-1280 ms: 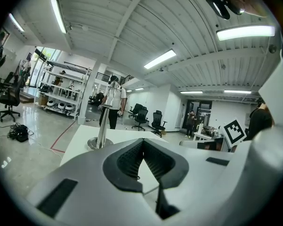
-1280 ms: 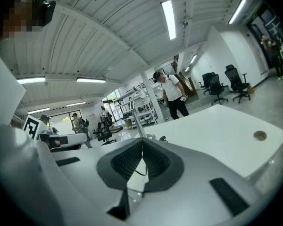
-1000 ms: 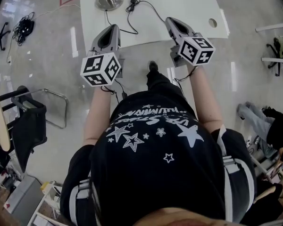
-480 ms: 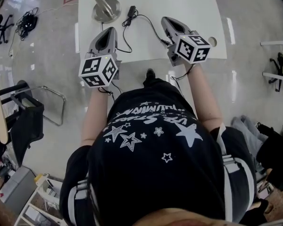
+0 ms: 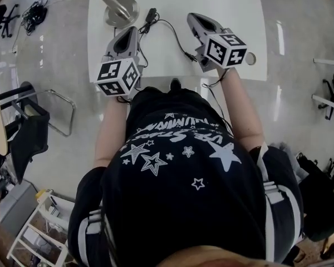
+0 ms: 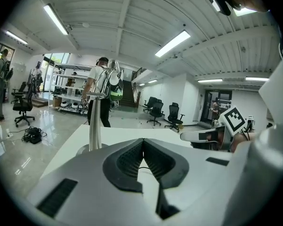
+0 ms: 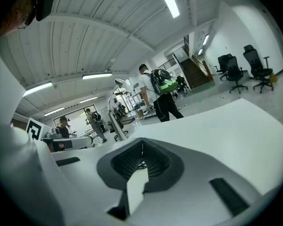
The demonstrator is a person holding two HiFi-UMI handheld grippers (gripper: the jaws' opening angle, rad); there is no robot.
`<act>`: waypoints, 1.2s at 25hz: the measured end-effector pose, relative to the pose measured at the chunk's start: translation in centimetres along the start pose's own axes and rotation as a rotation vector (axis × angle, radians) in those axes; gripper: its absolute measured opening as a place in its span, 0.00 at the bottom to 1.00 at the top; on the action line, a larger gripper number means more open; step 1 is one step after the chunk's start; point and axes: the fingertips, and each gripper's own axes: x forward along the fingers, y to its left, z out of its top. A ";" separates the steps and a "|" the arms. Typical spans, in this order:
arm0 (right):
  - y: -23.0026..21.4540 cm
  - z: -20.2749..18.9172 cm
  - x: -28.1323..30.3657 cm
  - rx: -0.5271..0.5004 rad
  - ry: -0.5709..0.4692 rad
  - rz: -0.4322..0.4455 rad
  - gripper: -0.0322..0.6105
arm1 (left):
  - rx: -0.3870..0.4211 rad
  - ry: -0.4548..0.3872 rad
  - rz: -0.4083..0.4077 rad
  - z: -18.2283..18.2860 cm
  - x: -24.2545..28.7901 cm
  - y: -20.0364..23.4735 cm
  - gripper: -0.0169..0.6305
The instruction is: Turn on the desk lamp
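Both the left gripper (image 5: 131, 32) and right gripper (image 5: 192, 18), closed and empty, have advanced over the bench (image 5: 225, 7) toward the lamp (image 5: 121, 11), which neither touches yet.

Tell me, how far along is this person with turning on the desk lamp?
Barely begun. Done: the person stands at the white table, left tongs and right tongs over its near edge. In hand: nothing; both are shut and empty. Left: reach the lamp, or the black box on its cord, likely the switch, which nothing touches.
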 end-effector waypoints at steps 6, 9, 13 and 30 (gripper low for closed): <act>0.0 -0.2 0.1 -0.001 0.014 0.015 0.06 | 0.011 0.043 0.021 -0.9 1.2 -0.4 0.04; -0.3 -0.4 0.0 0.008 0.009 0.018 0.06 | 0.018 0.073 0.015 -1.7 1.9 -0.4 0.04; -0.4 -1.0 0.0 0.025 0.011 0.017 0.06 | 0.024 0.098 -0.012 -2.6 2.4 -0.6 0.04; 0.8 -0.9 5.5 0.027 0.068 0.021 0.06 | 0.026 0.226 -0.076 -5.5 7.2 2.4 0.05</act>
